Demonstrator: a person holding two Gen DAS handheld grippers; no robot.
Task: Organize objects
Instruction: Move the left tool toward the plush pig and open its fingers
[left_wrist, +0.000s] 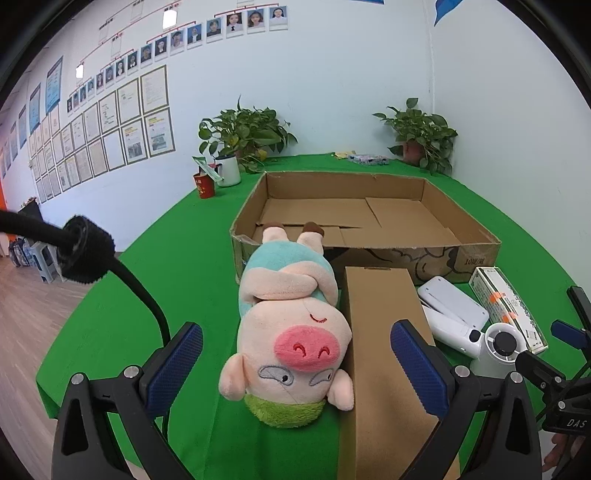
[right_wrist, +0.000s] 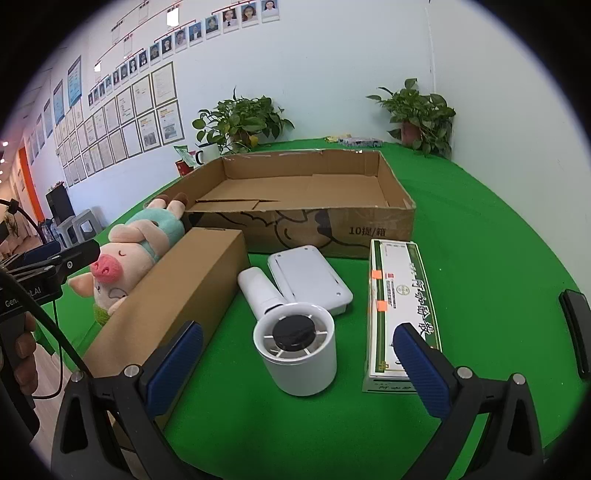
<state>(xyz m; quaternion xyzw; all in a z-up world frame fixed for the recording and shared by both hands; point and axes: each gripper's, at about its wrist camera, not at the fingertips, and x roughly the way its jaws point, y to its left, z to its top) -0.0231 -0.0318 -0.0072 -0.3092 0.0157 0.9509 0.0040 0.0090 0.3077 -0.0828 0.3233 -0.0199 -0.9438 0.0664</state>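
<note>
Green cloth covers the desk (right_wrist: 480, 229), and on it the things to be sorted lie in a row in front of a wide, shallow cardboard tray (right_wrist: 303, 192) that holds nothing yet. From left to right: a plush pig (left_wrist: 291, 332) on its back with its feet up against the tray's near-left corner, a long brown carton (right_wrist: 177, 295) touching the pig's side, a white handheld fan (right_wrist: 295, 343) with a flat white case (right_wrist: 308, 275) just behind it, and a green-and-white printed box (right_wrist: 402, 310).

Both tools are idle. The left hand-held gripper (left_wrist: 295, 369) hangs over the pig with its blue pads spread wide — one on each side of the toy's head, neither pressing it. The right hand-held gripper (right_wrist: 299, 369) stands equally wide above the fan, holding nothing.

By the look of it, the job is at its very start: nothing is packed and the first pick is being lined up. The left tool seems set to drop around the pig's head or body and close — soft stuffing will give, so a deep grip is wise — then lift it over the tray's near wall.
</note>
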